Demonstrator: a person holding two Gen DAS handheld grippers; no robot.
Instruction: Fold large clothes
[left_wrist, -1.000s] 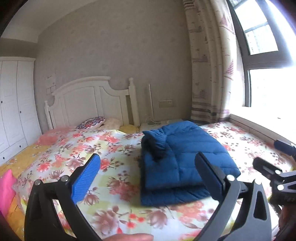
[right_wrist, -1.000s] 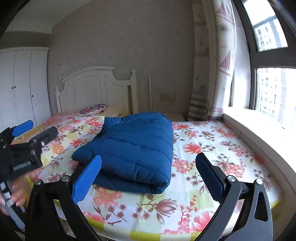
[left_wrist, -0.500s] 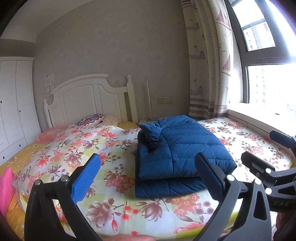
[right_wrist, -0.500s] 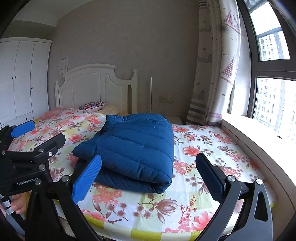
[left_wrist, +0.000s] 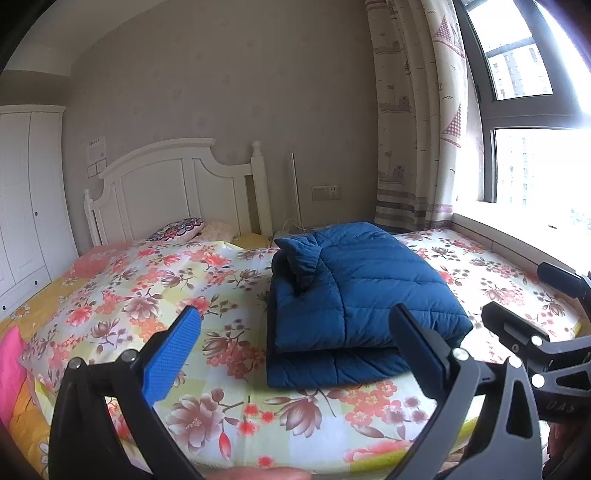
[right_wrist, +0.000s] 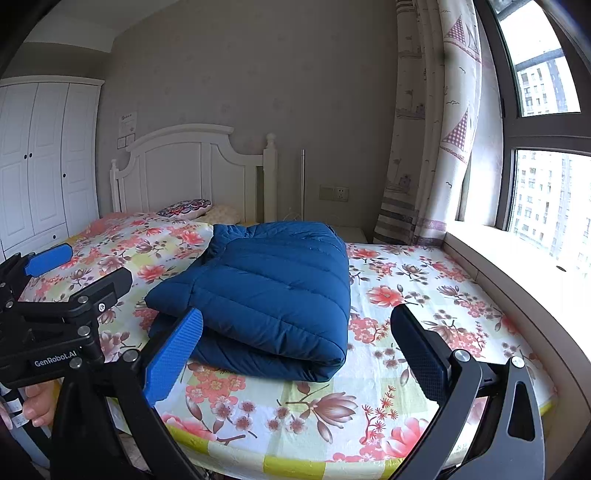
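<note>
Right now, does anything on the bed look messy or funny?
Not much. The blue jacket lies folded on the flowered bed. Only its collar end sticks up rumpled toward the headboard. Nothing looks spilled or torn.

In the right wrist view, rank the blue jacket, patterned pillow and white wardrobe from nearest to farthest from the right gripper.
From the right gripper:
1. Blue jacket, folded on the bed just ahead.
2. Patterned pillow, at the headboard, left.
3. White wardrobe, by the far-left wall, beyond the bed.
</note>
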